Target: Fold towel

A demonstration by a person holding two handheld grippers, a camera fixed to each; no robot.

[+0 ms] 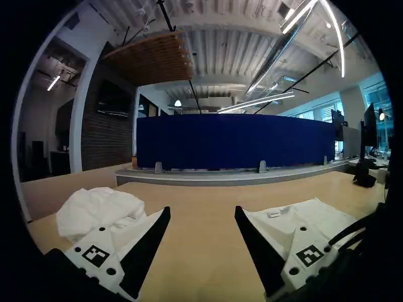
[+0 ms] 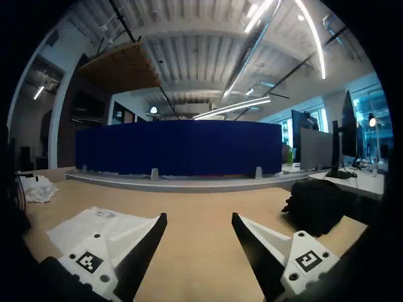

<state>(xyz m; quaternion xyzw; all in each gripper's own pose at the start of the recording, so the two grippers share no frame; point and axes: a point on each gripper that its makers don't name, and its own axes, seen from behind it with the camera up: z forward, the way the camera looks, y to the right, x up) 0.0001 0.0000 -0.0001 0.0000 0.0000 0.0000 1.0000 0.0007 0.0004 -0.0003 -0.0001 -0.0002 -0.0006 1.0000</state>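
Note:
A flat white towel point(image 1: 307, 219) with a small tag lies on the wooden table, behind the right finger of my left gripper point(image 1: 202, 214); in the right gripper view the same towel point(image 2: 95, 226) lies behind the left finger. A crumpled white towel point(image 1: 98, 209) is bunched at the left, seen far left as a crumpled white cloth point(image 2: 36, 189) in the right gripper view. My left gripper is open over bare table, nothing between its fingers. My right gripper point(image 2: 199, 217) is open too, holding nothing.
A dark bundled cloth point(image 2: 320, 204) sits at the right on the table point(image 2: 201, 211). A blue divider panel point(image 1: 234, 141) runs along the table's far edge. Monitors point(image 2: 315, 148) stand on desks at the right.

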